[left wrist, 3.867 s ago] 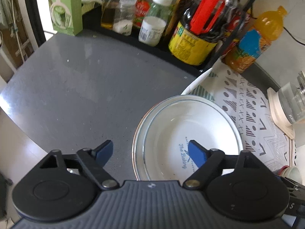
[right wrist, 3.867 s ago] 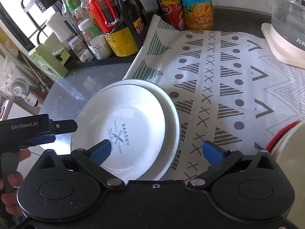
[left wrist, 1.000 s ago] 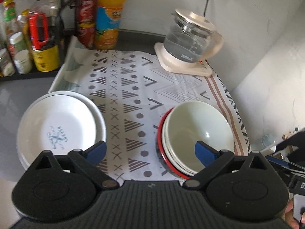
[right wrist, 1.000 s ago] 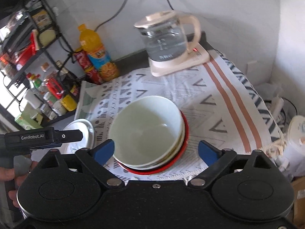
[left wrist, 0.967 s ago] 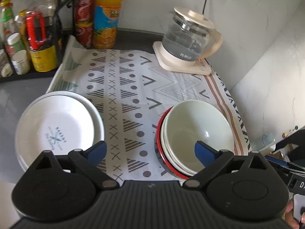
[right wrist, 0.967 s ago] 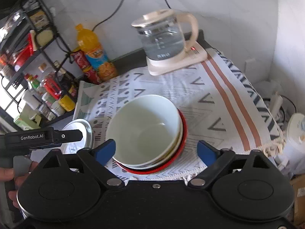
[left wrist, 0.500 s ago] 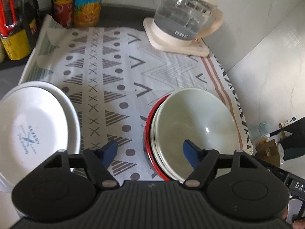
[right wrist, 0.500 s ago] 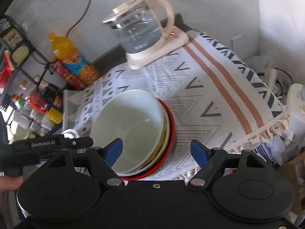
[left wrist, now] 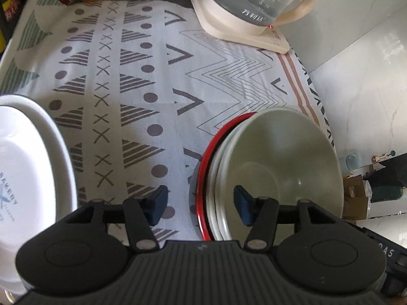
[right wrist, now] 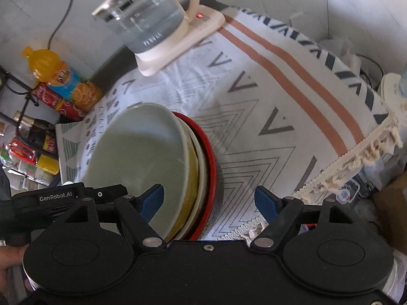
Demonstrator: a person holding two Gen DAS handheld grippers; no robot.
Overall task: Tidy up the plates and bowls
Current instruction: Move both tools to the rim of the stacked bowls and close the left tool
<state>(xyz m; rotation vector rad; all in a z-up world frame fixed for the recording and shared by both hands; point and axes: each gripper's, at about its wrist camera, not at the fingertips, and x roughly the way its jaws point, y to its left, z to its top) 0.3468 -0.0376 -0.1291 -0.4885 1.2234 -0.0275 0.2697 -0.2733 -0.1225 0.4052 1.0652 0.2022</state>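
Two stacks fill the left wrist view: the bowls (left wrist: 279, 167) at 4 o'clock, pale green bowl on top and red rim lowest, and the plates (left wrist: 28, 167) at 9 o'clock, both on the patterned cloth (left wrist: 142, 76). A second ago both stacks sat smaller and lower in the frame with bottles along the top edge; now the camera is nearer and tilted down, so only the bottoms of the bottles remain at 11 o'clock and the kettle (left wrist: 254, 2) is cut off at 1 o'clock. The left gripper (left wrist: 201, 204) was spread wide then; its jaws are closing now, about half apart, straddling the near left rim of the bowl stack, one pad over the cloth and one inside the top bowl, neither visibly pressing. In the right wrist view the bowls (right wrist: 142, 157) have grown from a mid-frame stack to a large one at 8 o'clock, seen more tilted, with the kettle (right wrist: 152, 17) at 12 o'clock and the juice bottle (right wrist: 63, 78) at 10 o'clock. The right gripper (right wrist: 208, 202) stands fairly wide, a little narrower than a second ago, straddling the stack's right rim: left pad inside the top bowl, right pad over the cloth (right wrist: 279, 101), gripping nothing. At 9 o'clock the other gripper's black body crosses the frame, closer to the bowls than before.
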